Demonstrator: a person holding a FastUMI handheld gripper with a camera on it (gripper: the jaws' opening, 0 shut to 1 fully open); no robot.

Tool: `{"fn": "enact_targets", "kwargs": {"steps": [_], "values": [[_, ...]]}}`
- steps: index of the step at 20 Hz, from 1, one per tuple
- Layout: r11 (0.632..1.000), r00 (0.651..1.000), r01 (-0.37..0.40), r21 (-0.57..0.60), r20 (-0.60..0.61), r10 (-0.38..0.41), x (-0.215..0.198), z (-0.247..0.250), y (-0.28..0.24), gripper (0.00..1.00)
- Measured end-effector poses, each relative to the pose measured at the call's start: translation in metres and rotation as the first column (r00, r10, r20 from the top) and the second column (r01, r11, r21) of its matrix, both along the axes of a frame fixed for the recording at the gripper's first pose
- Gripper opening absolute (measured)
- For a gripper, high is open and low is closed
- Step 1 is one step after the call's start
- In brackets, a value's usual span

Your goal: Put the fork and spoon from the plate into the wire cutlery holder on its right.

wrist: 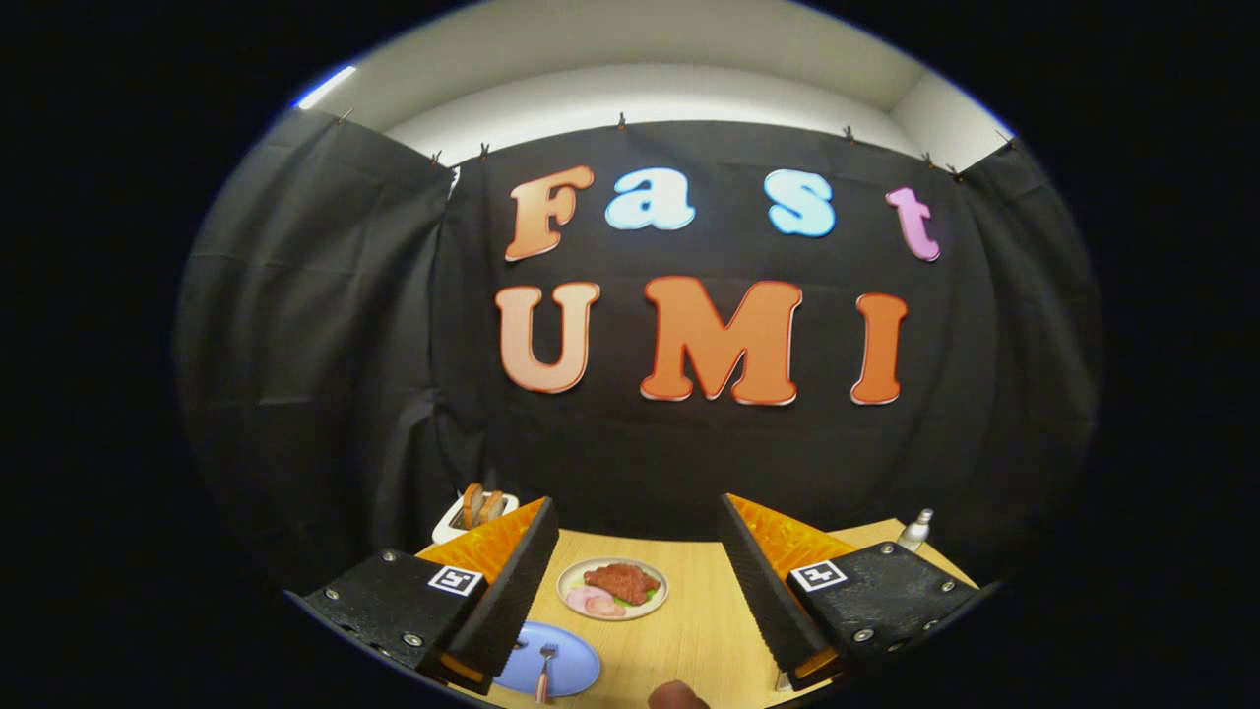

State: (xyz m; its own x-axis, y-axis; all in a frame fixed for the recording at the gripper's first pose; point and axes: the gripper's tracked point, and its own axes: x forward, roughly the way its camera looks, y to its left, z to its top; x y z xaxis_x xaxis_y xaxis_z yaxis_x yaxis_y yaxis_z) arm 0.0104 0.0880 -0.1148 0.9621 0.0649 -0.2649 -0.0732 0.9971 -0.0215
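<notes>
The gripper (635, 571) is held high above a light wooden table (689, 640), pitched forward so that much of the view is taken up by the booth wall and the tabletop is seen at the bottom, past the fingers. The two fingers are spread wide apart, released, with nothing between them and nothing touched. The left finger (517, 581) and the right finger (763, 586) are seen as dark ribbed pads backed by orange, each carried on a black block bearing a small square marker.

A blue plate (571, 670) is seen below and just to the inside of the left fingertip, partly covered by that finger. On it a fork (544, 670) is laid, with its tines turned toward the booth wall and its pinkish handle running back toward the camera, so that its long axis lies roughly along the direction of the fingers. Whether a spoon is on the plate cannot be told.

Beyond the blue plate, between the two fingers, a pale plate of food (612, 589) is set on the table. A white tray holding bread (477, 512) is seen behind the left finger at the far edge of the table, and a small bottle (916, 530) stands beyond the right finger near the far right corner. A small dark rounded object (677, 696) is seen at the near edge of the table; what it is cannot be told.
</notes>
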Motion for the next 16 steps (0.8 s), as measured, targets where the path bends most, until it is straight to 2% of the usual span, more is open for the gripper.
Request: {"fn": "enact_targets", "kwargs": {"steps": [2,5,11,16], "values": [[0.999,0.990,-0.039,0.016,-0.136,0.041,-0.003,-0.041,0.022,0.98],[0.994,0.937,-0.096,0.044,-0.332,0.105,-0.012,-0.099,0.051,0.96],[0.983,0.777,-0.182,0.031,-0.608,0.163,-0.046,-0.192,0.081,0.90],[0.976,0.646,-0.215,0.031,-0.745,0.166,-0.075,-0.242,0.093,0.87]]}}
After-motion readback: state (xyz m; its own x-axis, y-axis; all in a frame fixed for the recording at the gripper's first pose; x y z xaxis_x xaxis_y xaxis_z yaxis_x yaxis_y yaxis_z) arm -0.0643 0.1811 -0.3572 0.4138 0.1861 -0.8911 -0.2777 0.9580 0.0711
